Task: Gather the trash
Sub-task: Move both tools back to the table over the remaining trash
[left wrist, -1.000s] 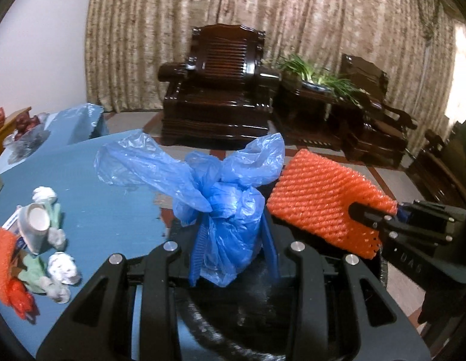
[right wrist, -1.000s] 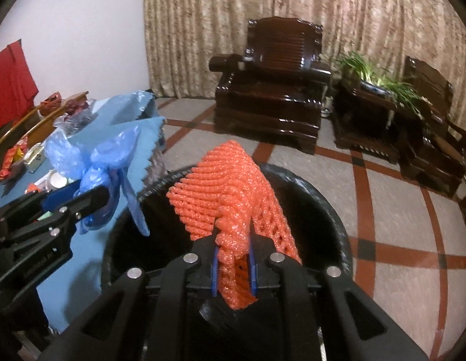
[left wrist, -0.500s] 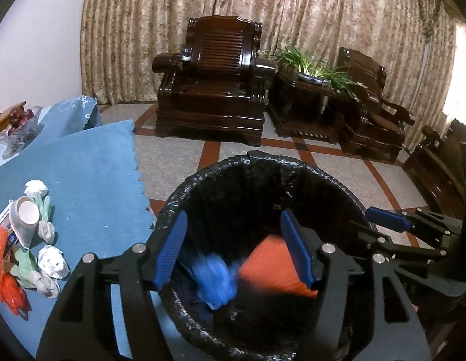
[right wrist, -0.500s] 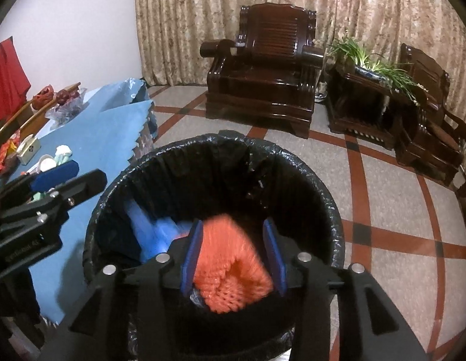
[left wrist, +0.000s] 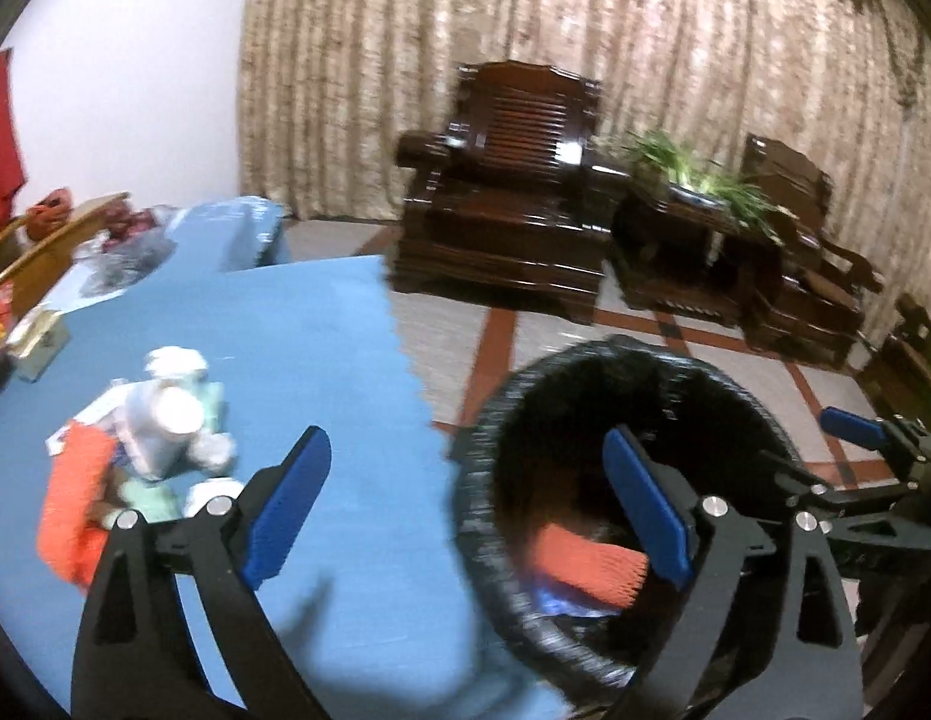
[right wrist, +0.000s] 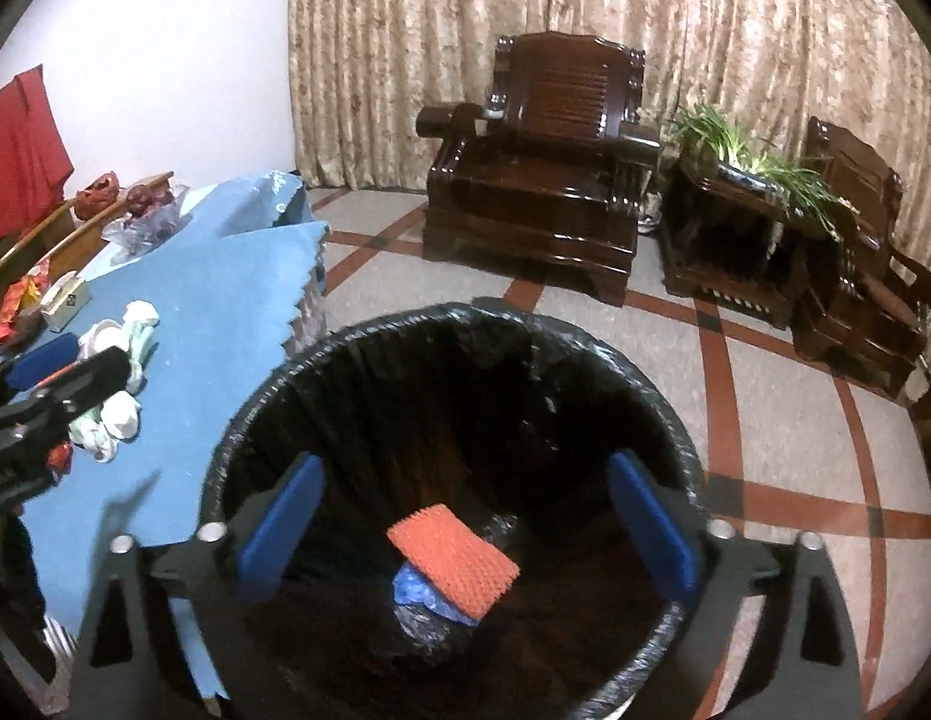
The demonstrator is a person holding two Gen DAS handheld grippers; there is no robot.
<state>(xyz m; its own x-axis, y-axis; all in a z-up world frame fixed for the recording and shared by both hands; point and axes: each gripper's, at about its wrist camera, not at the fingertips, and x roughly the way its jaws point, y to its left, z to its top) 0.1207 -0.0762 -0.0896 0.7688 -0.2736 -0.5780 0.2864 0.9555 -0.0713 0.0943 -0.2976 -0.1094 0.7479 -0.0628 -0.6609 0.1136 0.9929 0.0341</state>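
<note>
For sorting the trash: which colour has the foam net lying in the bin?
Orange; the foam net shows best in the right wrist view.

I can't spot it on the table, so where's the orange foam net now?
The orange foam net lies at the bottom of the black-lined bin, atop the blue plastic bag.

Dim indoor light, motion blur, fisheye-warped edges
</note>
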